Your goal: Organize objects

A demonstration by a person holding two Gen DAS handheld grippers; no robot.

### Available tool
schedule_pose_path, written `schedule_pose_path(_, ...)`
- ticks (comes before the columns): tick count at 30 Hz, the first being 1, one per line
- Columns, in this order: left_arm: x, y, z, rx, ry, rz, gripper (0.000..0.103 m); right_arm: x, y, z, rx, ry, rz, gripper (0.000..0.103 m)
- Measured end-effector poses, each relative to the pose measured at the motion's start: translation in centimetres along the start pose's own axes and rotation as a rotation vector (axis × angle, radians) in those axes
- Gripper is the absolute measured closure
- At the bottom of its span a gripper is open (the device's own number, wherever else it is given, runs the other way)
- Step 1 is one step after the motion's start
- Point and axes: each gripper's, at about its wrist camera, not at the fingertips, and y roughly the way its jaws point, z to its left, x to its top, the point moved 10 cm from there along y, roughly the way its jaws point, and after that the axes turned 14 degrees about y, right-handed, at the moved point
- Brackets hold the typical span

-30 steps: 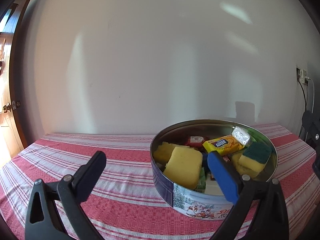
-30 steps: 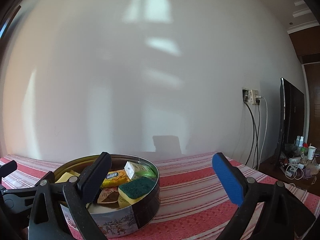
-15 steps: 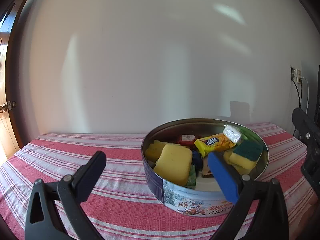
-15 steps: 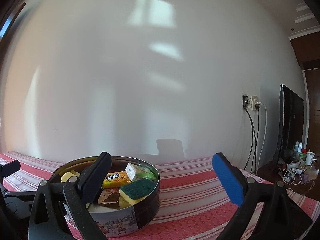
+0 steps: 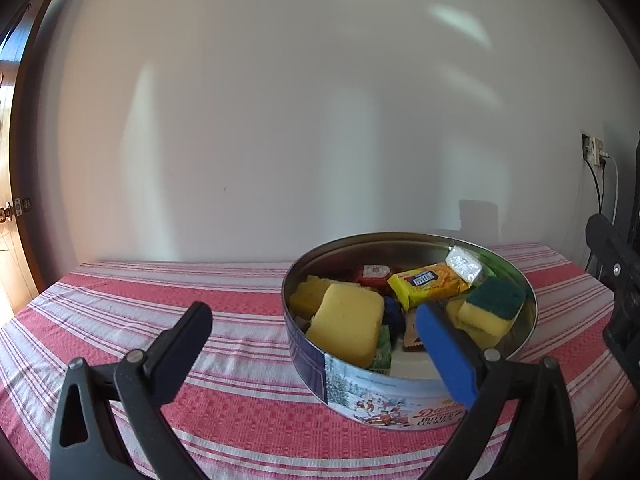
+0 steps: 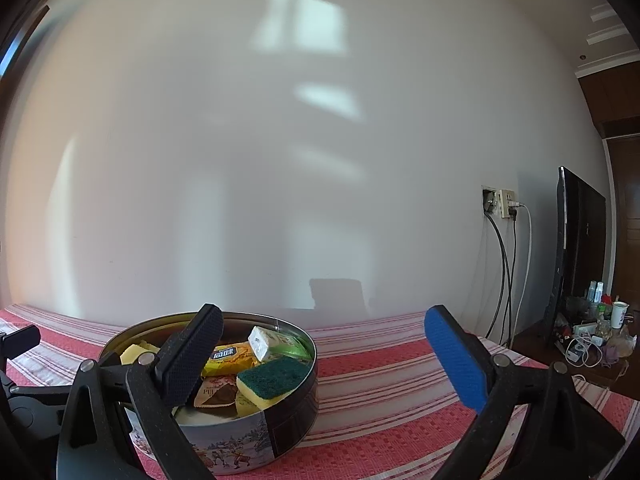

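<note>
A round cookie tin (image 5: 400, 404) (image 6: 280, 424) stands on the red and white striped tablecloth (image 5: 160, 292). Inside lie yellow sponges (image 5: 346, 328), a green-topped sponge (image 5: 494, 306) (image 6: 276, 378), a yellow snack packet (image 5: 428, 282) (image 6: 228, 356) and other small wrapped items. My left gripper (image 5: 312, 344) is open just in front of the tin, its blue finger over the near rim, holding nothing. My right gripper (image 6: 328, 356) is open to the tin's right, its black finger in front of the tin, empty.
A white wall rises close behind the table. At the right are a wall socket with cables (image 6: 502, 204), a dark screen (image 6: 576, 240) and a cluttered low surface (image 6: 596, 340). A wooden door (image 5: 12, 200) is at the far left. Tablecloth (image 6: 400, 380) lies bare right of the tin.
Both grippers have stayed open. In the left wrist view the tin has shifted leftward; the right wrist view has tilted up slightly and drawn a little nearer to the tin.
</note>
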Motion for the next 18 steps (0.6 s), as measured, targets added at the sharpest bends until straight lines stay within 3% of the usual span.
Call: schedule_pose_path(18, -0.39, 0.08, 0.24, -0.002, 0.009, 0.028, 0.000, -0.15, 0.52, -0.45, 0.004, -0.004, 0.017, 0.001)
